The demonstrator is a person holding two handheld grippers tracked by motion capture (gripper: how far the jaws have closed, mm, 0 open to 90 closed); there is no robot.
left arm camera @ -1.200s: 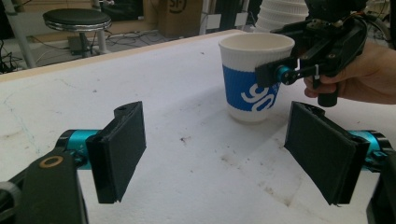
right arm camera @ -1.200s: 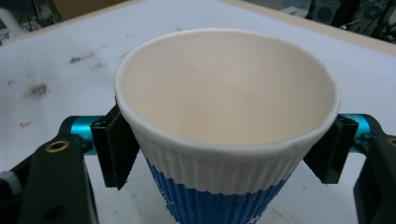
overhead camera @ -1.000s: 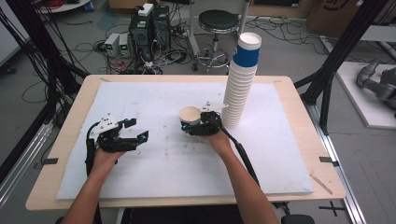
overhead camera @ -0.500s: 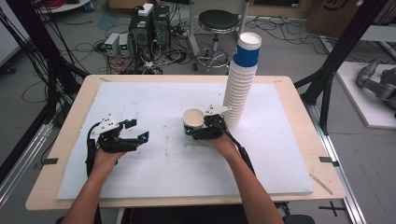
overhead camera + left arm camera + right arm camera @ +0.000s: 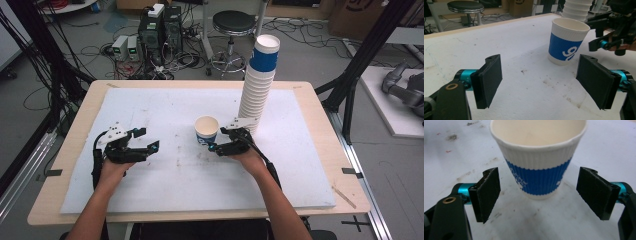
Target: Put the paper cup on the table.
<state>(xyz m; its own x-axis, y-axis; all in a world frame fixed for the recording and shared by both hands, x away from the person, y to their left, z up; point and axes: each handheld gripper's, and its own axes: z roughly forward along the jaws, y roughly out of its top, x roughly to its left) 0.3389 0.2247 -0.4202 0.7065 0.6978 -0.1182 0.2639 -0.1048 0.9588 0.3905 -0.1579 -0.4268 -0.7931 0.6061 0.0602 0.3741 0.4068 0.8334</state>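
Black stool [image 5: 231, 22] — computer towers [image 5: 161, 26] on floor — cables beyond table.

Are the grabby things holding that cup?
No. The blue-and-white ribbed paper cup stands free on the table; the right gripper has its jaws open, apart from it.

We record the left claw [image 5: 540, 85] with jaws spread wide, nothing between them. A blue-banded paper cup [image 5: 567, 42] stands upright on the stained white bench [image 5: 511, 50] ahead. The right claw [image 5: 610, 37] sits just beside it; stacked cups [image 5: 576, 8] rise behind.
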